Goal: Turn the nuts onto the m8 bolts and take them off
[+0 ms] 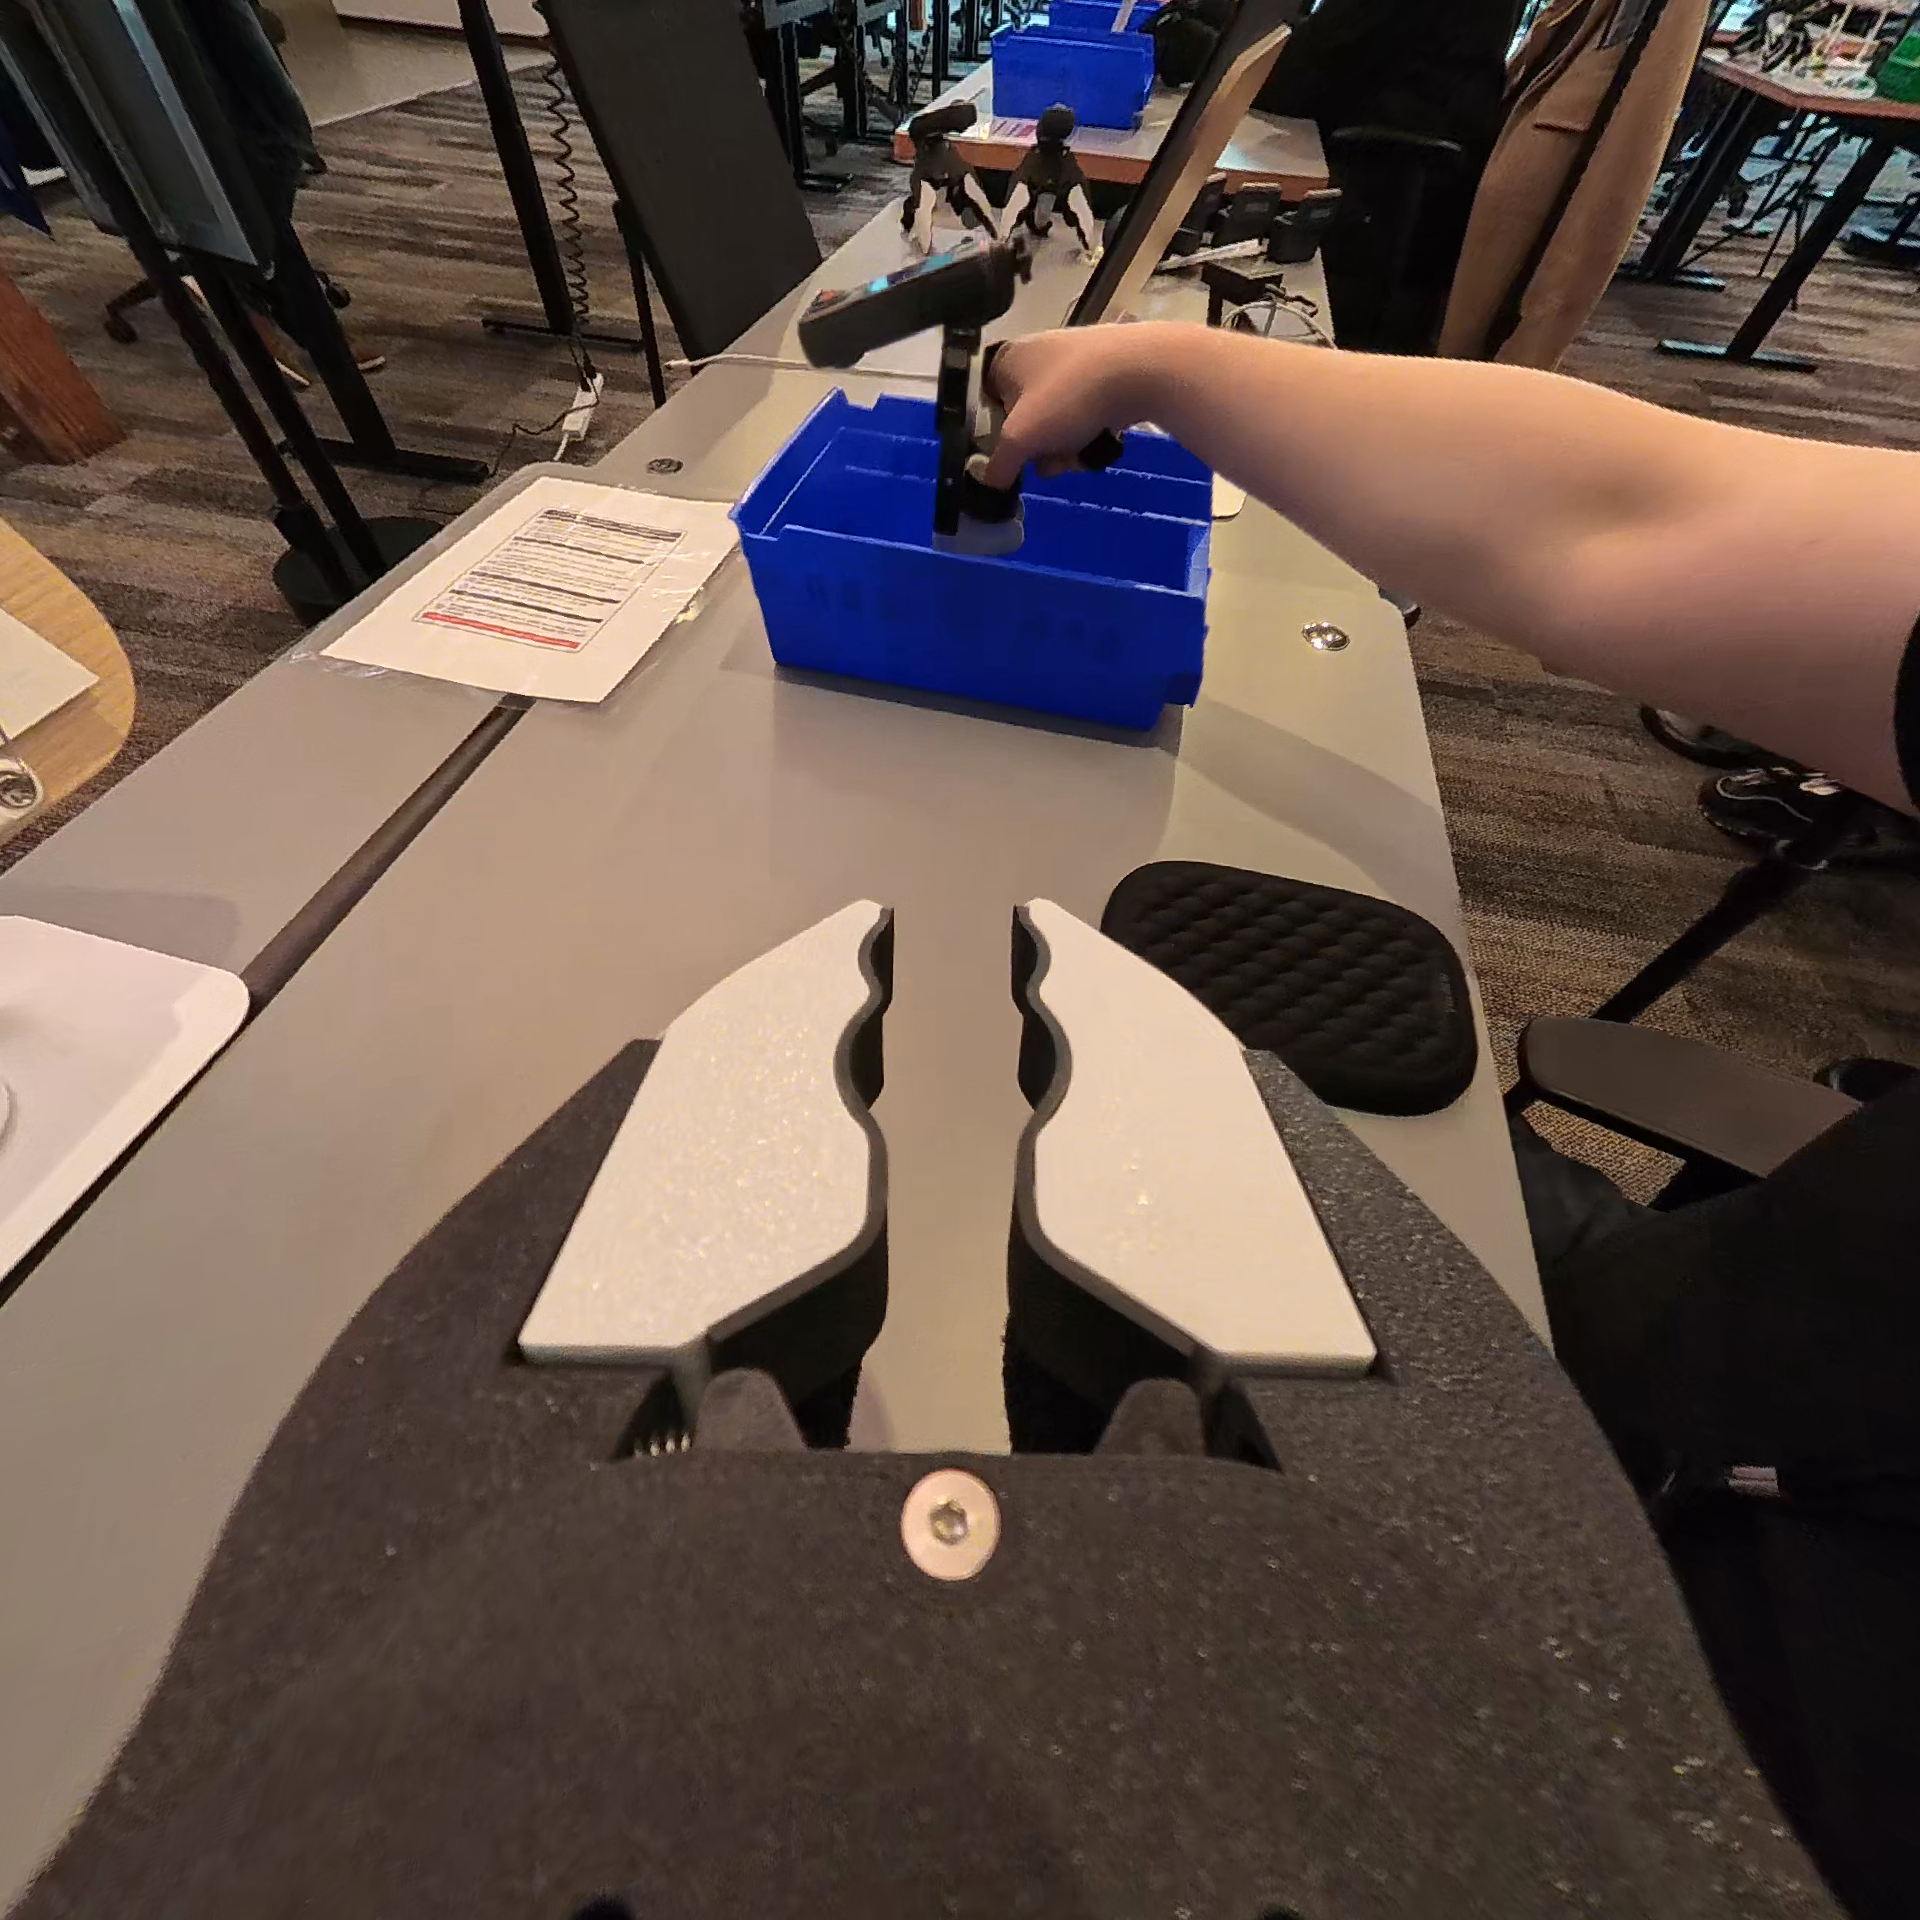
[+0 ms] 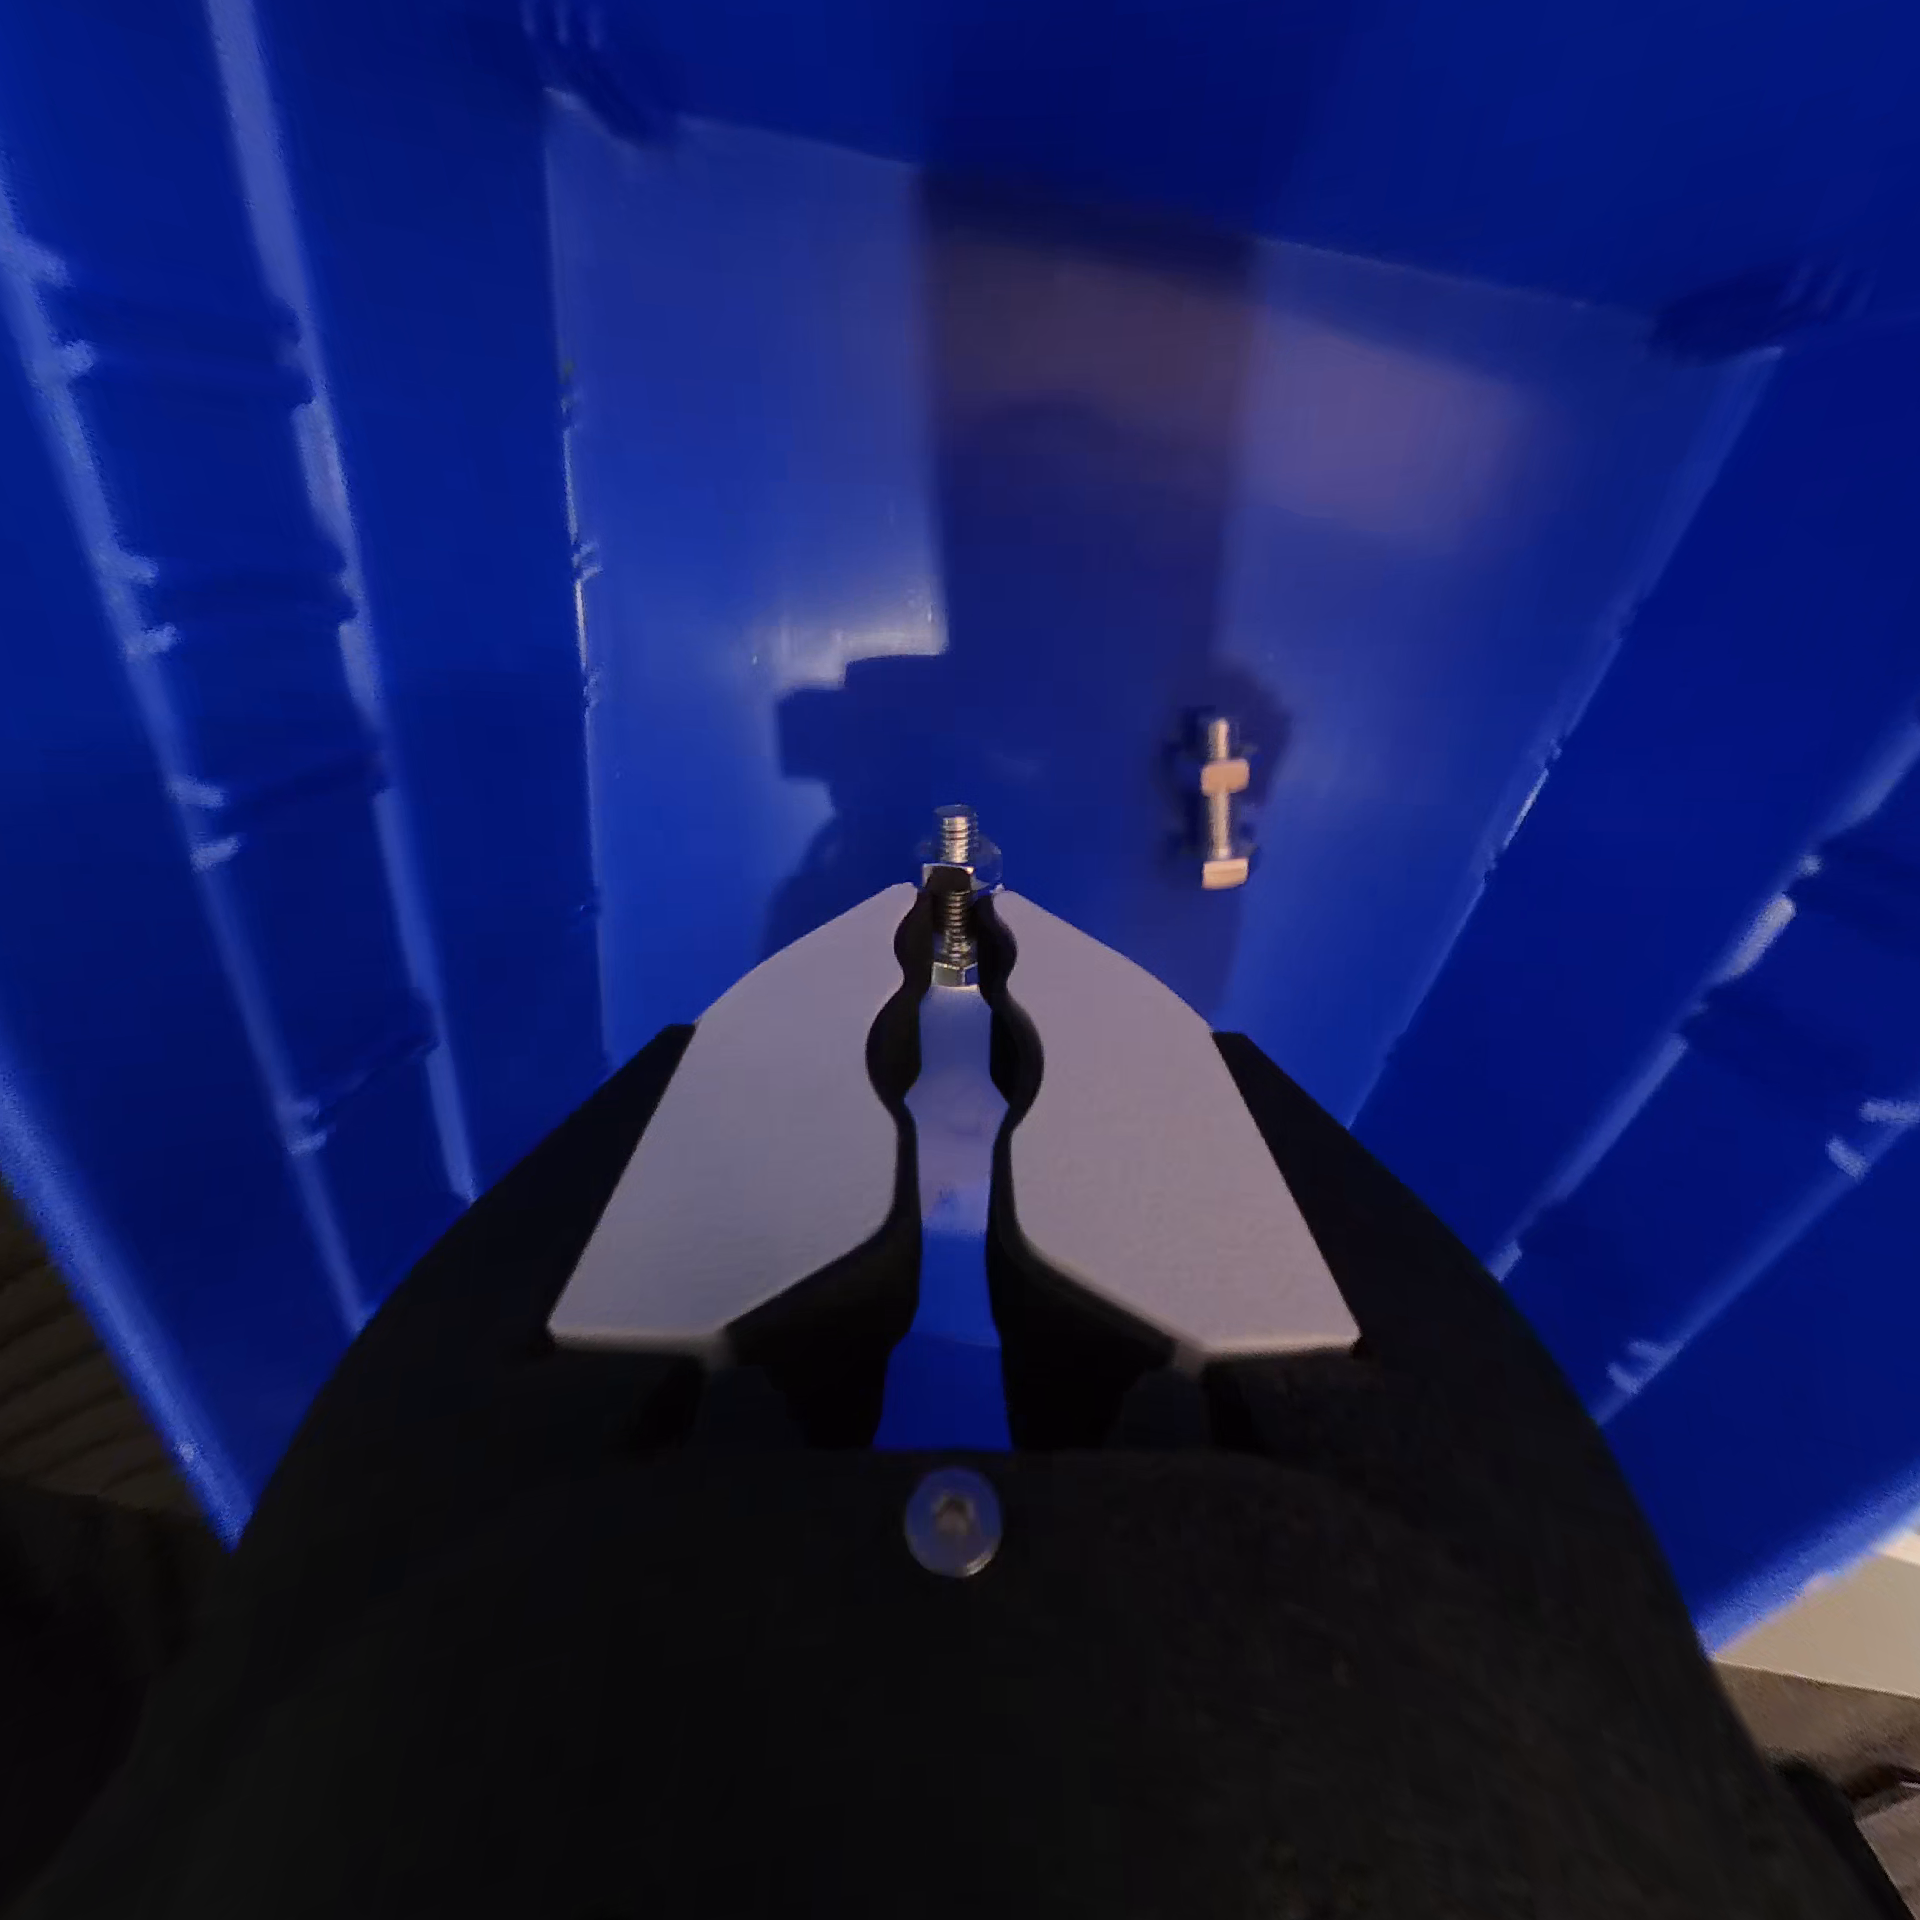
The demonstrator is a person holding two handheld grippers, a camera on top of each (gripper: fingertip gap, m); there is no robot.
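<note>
In the right wrist view the right tongs [image 2: 954, 914] are closed on a bolt [image 2: 953, 904] whose head sits between the pads and whose threaded end, with a nut [image 2: 958, 860], points away along the fingers. A second bolt [image 2: 1222, 800] lies farther off on the floor of the blue bin [image 2: 312, 623], parallel to it (blurred). The left wrist view hides both bolts behind the bin wall; there the left tongs [image 1: 951, 925] are narrowly apart and empty above the grey table [image 1: 623, 883].

Printed sheet [image 1: 540, 587] on the grey table [image 1: 727, 883], its black and red text too small to read
</note>
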